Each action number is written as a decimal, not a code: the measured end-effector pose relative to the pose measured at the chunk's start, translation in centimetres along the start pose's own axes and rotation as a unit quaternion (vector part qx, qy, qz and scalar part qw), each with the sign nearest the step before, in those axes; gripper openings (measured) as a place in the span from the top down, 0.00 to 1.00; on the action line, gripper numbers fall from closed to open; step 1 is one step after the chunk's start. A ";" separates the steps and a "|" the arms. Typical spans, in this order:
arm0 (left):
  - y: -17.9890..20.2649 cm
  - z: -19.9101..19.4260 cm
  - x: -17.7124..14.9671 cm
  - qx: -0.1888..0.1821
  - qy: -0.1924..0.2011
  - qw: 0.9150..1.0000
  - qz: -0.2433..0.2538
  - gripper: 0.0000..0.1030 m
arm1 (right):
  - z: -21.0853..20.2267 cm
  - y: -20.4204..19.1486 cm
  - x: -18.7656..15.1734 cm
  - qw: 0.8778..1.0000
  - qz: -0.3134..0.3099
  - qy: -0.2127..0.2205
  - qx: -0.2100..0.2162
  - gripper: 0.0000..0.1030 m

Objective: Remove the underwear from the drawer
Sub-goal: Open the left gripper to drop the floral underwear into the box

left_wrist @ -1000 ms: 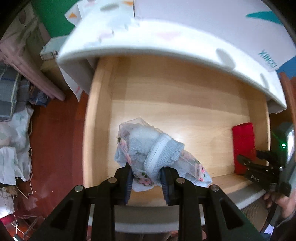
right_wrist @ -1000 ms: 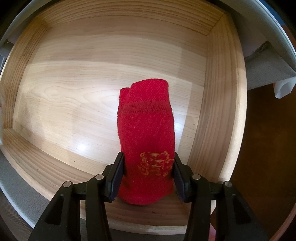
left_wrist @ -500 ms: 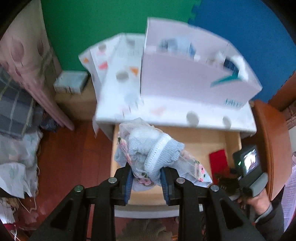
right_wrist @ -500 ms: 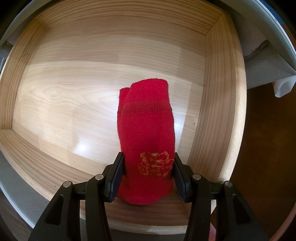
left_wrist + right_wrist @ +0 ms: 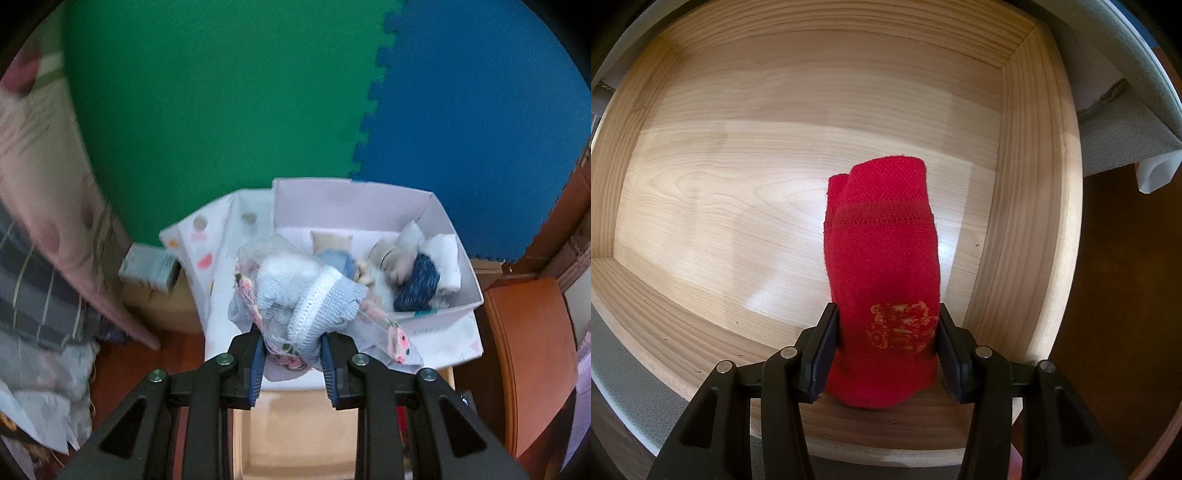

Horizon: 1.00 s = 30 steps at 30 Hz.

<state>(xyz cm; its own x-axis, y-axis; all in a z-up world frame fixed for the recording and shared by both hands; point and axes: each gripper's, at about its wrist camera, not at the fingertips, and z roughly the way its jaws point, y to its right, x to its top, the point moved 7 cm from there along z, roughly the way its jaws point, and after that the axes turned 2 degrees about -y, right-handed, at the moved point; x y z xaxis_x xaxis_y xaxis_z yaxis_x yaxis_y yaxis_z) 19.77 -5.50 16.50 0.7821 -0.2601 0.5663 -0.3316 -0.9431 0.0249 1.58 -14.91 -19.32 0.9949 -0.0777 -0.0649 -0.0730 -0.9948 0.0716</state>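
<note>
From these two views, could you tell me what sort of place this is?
Probably a home bedroom: a wooden drawer holds a red garment, a white box holds folded clothes, and foam mats cover the wall.

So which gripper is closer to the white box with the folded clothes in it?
Left. The left gripper holds a pale blue bundle up beside the white box. The right gripper is down in the wooden drawer, clamping the red item.

Both fisheye views bend straight lines and darken to black at the corners. The left wrist view is evenly lit, with motion blur smearing the curtain at far left. The right wrist view is sharp; soft glare patches shine on the drawer floor.
</note>
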 end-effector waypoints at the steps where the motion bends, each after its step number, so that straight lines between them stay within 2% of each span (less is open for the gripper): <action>1: 0.4 0.3 0.8 0.003 0.003 1.000 0.002 0.75 | -0.1 -0.2 0.0 1.000 0.000 0.000 0.000 0.55; 6: 2.2 3.6 3.9 0.012 -0.003 1.000 0.019 0.75 | -0.7 -0.6 -0.2 1.000 -0.002 0.002 0.000 0.55; 10: 2.4 6.8 5.7 0.013 -0.011 1.000 0.011 0.75 | -0.6 -0.9 0.0 1.000 -0.002 0.000 -0.003 0.55; 13: 2.3 8.9 6.1 0.016 -0.015 1.000 0.011 0.75 | -0.7 -0.9 0.1 1.000 -0.001 0.000 -0.005 0.55; 18: 2.1 13.2 5.3 0.035 -0.049 0.998 0.008 0.74 | -0.8 -0.8 0.1 1.000 -0.001 0.000 -0.006 0.55; 21: 1.8 14.2 5.0 0.061 -0.052 0.997 0.010 0.72 | -0.8 -0.7 0.1 1.000 -0.003 0.000 -0.006 0.55; 30: 2.1 13.7 4.7 0.064 -0.046 0.997 0.017 0.63 | -1.0 -0.5 0.2 1.000 -0.001 -0.001 -0.011 0.55</action>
<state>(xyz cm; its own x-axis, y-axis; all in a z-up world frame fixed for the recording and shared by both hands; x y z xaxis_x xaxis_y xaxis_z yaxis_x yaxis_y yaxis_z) 30.01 -11.52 7.90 0.8186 -0.3056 0.4863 -0.2940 -0.9503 -0.1022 1.91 -14.32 -18.35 0.9948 -0.0758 -0.0681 -0.0693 -0.9932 0.0937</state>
